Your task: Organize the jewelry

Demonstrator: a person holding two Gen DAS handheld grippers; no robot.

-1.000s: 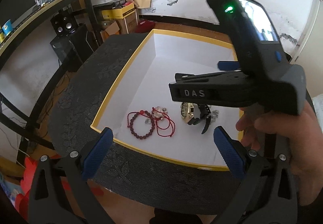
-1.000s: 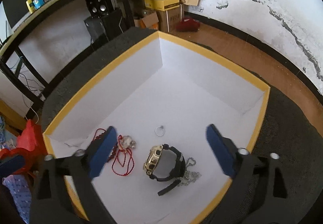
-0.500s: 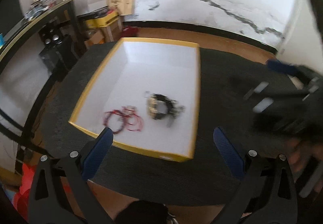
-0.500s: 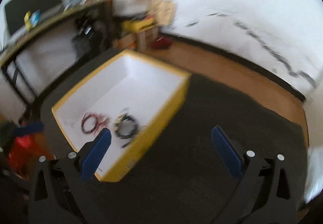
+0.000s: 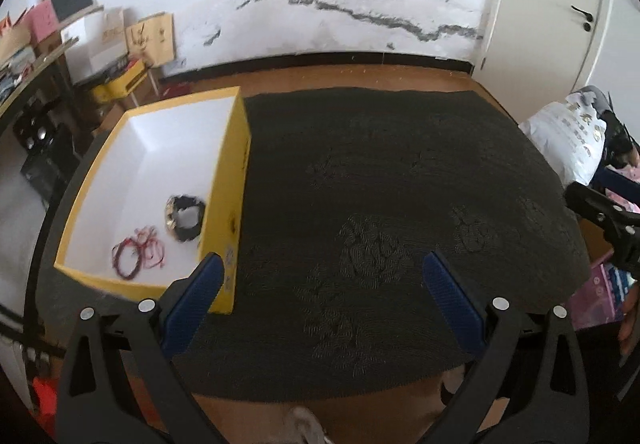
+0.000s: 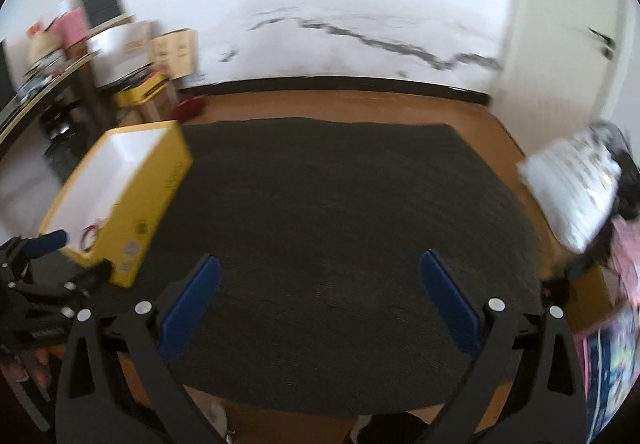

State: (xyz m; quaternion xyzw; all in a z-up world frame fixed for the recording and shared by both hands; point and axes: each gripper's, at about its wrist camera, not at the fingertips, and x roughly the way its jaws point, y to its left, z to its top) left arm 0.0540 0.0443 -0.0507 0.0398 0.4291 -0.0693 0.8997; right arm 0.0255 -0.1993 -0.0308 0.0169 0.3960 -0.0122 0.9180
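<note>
From the left wrist, your left gripper hung released and empty over the dark mat; the watch and red bracelets lay in the yellow box, so tidying looked finished. From the right wrist, your right gripper gaped empty too, having pulled well back from the box since a second ago.

Dark mat broad and bare, yellow box walling its left edge, floor beyond

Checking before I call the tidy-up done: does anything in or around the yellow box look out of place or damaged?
Nothing looks spilled or damaged. The watch and red bracelets lie loose together in the near corner of the yellow box, not separated. Both grippers are open and empty.
</note>
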